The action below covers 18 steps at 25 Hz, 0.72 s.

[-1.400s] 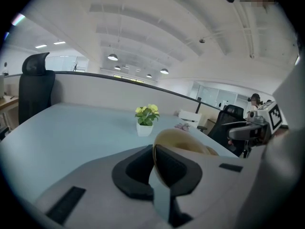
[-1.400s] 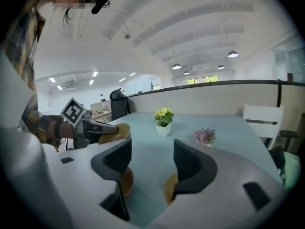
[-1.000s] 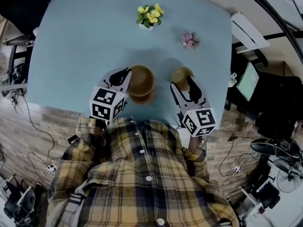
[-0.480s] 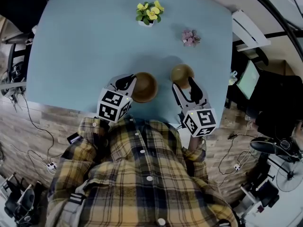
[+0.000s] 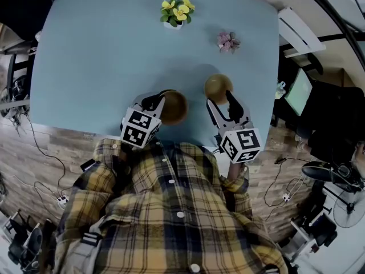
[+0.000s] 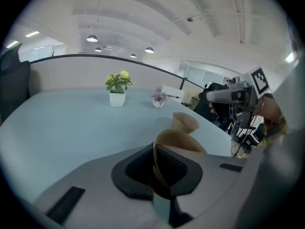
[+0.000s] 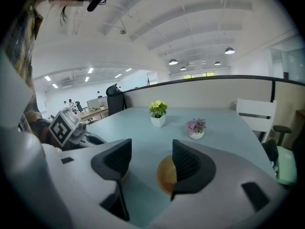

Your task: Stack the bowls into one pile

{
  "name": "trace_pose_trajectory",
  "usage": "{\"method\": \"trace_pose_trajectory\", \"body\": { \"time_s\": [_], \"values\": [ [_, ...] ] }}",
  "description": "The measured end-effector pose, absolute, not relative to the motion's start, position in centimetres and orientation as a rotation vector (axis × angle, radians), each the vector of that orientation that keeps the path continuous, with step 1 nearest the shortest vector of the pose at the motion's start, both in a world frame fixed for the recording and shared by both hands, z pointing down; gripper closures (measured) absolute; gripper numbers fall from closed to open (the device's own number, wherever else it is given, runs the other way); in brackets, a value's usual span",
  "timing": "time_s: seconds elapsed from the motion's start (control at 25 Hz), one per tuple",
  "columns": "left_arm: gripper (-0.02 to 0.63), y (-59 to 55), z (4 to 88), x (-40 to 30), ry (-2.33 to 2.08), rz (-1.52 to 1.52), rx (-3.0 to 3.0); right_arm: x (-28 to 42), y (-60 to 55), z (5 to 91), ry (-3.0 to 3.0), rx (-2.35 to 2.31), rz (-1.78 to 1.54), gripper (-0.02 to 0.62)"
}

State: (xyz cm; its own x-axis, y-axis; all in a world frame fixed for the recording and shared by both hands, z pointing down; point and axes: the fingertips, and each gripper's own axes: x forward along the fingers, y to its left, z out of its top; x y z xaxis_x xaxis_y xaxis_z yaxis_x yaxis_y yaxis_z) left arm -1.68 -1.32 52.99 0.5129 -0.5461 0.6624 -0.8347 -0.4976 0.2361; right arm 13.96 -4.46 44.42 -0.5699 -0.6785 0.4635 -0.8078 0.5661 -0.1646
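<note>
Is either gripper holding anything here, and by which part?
The left gripper pinches a brown bowl by its rim. The right gripper is open and holds nothing.

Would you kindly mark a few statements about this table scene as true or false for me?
The left gripper is clamped on the rim of a round tan bowl. True.
The right gripper is shut on the second round tan bowl. False: its jaws stand apart, gripping nothing.
The yellow-flowered plant in a white pot stands on the light blue table. True.
The pink-flowered plant sits inside a bowl. False: it stands on the table, apart from both bowls.
</note>
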Motion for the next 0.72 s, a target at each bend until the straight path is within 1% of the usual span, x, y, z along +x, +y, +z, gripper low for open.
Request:
{"method": "trace_pose_trajectory", "body": {
  "time_s": [0.12,0.16,0.44,0.72],
  "values": [
    [0.589,-1.3,53.4,-2.0,-1.142,0.713,2.208,13.8,-4.4,44.5,-2.453,1.209,0.524,0.325],
    [0.576,-1.3,53.4,-2.2,-1.149,0.715,2.205,13.8,-4.4,44.5,-2.453,1.208,0.527,0.325],
    [0.449,-2.0,52.8,-2.4,-1.2,0.727,2.24,13.5,-4.7,44.7,-2.455,1.196,0.532,0.325],
    [0.437,-2.5,52.0,-3.0,-1.227,0.697,2.256,13.1,-4.5,44.8,-2.452,1.187,0.529,0.325]
  ]
}}
